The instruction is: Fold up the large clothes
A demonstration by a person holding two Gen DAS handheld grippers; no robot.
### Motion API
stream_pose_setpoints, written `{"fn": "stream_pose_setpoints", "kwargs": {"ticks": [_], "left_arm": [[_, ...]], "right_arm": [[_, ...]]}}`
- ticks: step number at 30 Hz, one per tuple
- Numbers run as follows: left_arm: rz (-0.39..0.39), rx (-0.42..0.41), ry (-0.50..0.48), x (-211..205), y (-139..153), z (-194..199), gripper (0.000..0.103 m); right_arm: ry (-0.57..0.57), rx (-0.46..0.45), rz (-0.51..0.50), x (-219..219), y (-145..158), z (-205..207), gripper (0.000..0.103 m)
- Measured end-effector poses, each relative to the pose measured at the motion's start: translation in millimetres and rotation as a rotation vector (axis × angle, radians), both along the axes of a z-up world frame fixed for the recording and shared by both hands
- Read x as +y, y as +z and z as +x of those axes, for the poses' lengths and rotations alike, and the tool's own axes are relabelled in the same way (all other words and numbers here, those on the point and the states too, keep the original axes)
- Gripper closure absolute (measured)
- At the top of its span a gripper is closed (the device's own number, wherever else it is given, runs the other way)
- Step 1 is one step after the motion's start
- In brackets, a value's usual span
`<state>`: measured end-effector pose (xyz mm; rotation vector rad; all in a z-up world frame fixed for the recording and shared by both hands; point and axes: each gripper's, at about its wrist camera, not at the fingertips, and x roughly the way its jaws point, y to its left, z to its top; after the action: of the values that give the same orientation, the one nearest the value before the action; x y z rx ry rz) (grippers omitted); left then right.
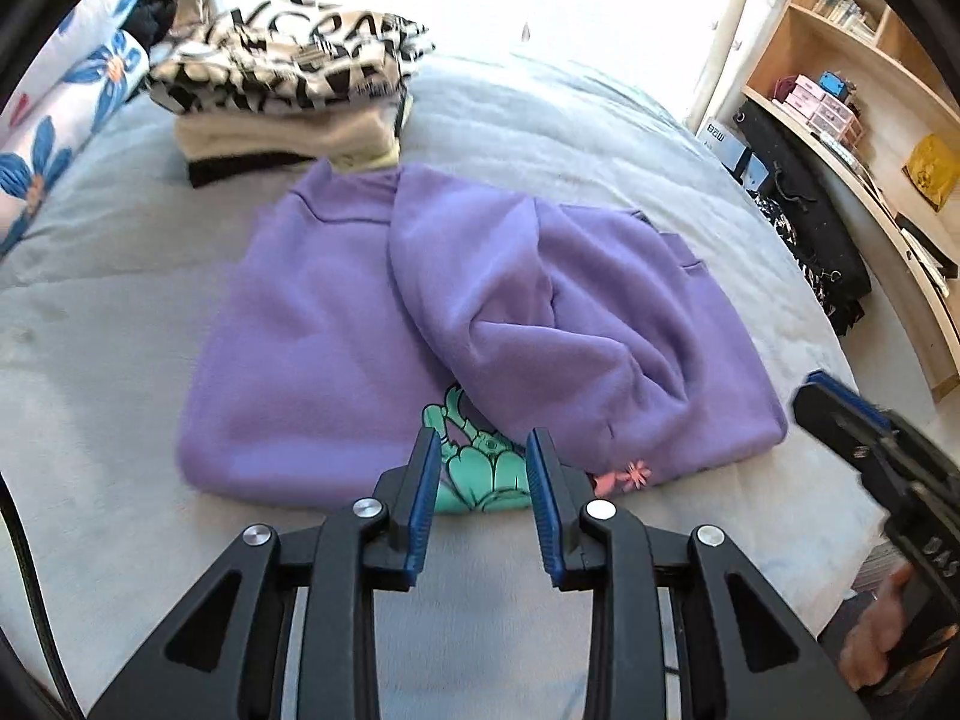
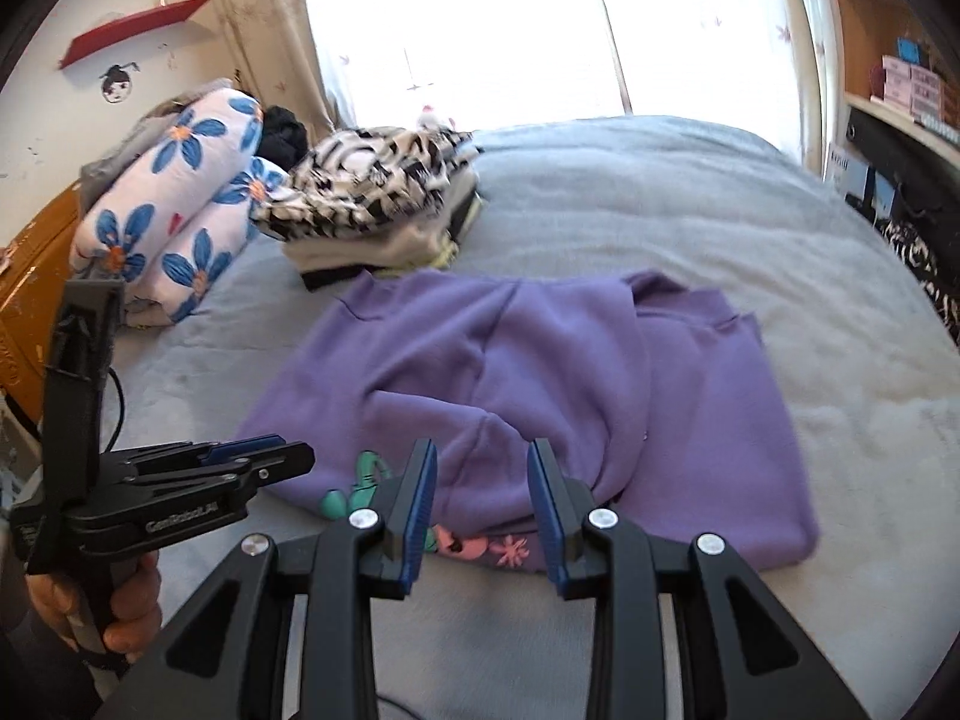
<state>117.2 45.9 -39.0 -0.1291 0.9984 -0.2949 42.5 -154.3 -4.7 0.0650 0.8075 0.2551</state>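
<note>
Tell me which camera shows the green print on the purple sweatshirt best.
The left wrist view: the green print sits centered between the open left gripper fingers on the purple sweatshirt. The right wrist view shows only small bits beside its finger.

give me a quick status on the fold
Left gripper open, right gripper open, both empty. Purple sweatshirt partly folded on bed. Clothes pile beyond it, not blocking.

Purple sweatshirt (image 1: 336, 324) — partly folded, sleeve across front, flat on bed
</note>
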Motion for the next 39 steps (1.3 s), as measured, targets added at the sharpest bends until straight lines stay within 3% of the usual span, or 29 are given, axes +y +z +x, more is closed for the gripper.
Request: {"fn": "stream_pose_setpoints", "kwargs": {"ticks": [3,5,7,10,14,19,27,34,39], "left_arm": [[0.008,-0.022,0.010,6,19,-19,0.071],[0.001,-0.029,0.018,11,27,-29,0.062],[-0.006,-0.038,0.025,15,34,-40,0.061],[0.000,-0.042,0.026,22,37,-53,0.061],[0.010,-0.026,0.036,28,31,-63,0.060],[-0.010,0.039,0.064,40,5,-60,0.058],[-0.234,0.120,0.156,80,-66,-36,0.058],[-0.457,0.198,0.248,105,-126,-3,0.058],[-0.502,0.168,0.303,107,-137,27,0.058]], "right_arm": [[0.030,-0.030,-0.021,0,25,-22,0.068],[0.041,-0.049,-0.049,-1,39,-37,0.066],[0.049,-0.072,-0.088,-1,50,-53,0.058],[0.058,-0.091,-0.123,-2,61,-69,0.056],[0.062,-0.103,-0.130,-2,62,-77,0.053],[0.036,-0.105,-0.159,4,35,-69,0.051],[-0.064,-0.124,-0.119,8,-10,-36,0.051],[-0.060,-0.106,-0.097,22,-35,3,0.051],[-0.085,-0.078,-0.057,24,-49,35,0.051]]}}
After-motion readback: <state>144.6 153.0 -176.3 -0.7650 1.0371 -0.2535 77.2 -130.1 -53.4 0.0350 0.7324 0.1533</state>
